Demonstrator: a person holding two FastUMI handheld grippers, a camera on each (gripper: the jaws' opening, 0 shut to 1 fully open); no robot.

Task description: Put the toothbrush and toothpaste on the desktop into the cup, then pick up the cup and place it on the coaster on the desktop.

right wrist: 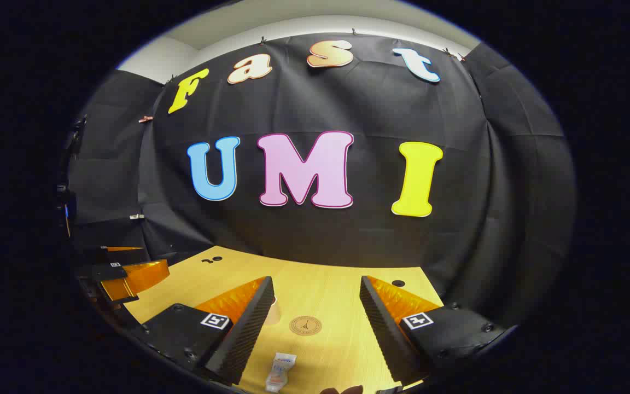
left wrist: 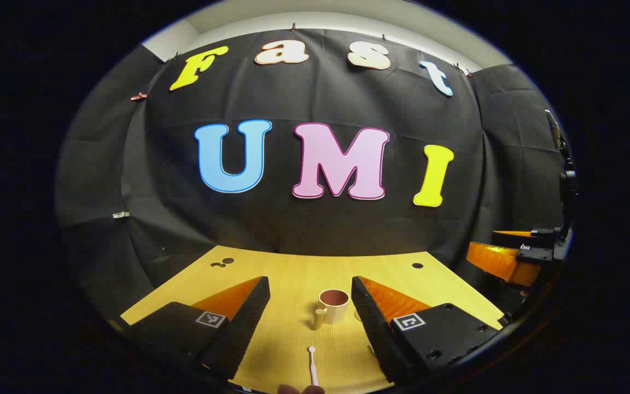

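Note:
A cream cup (left wrist: 333, 306) with a dark red inside stands upright on the yellow wooden table (left wrist: 293, 273), its handle turned toward the near left. My left gripper (left wrist: 309, 287) hovers open in front of it, the cup between its fingers' lines and farther off. A white toothbrush (left wrist: 313, 365) lies on the table below, pointing toward the cup. In the right gripper view, my right gripper (right wrist: 316, 287) is open above the round tan coaster (right wrist: 305, 325). A small white toothpaste tube (right wrist: 280, 372) lies near the bottom. The cup (right wrist: 274, 313) peeks from behind the left finger.
The right gripper (left wrist: 517, 257) shows at the table's right side in the left gripper view; the left gripper (right wrist: 129, 273) shows at the left in the right gripper view. Small dark holes (left wrist: 417, 265) mark the table's far corners. Black cloth walls close in the back and sides.

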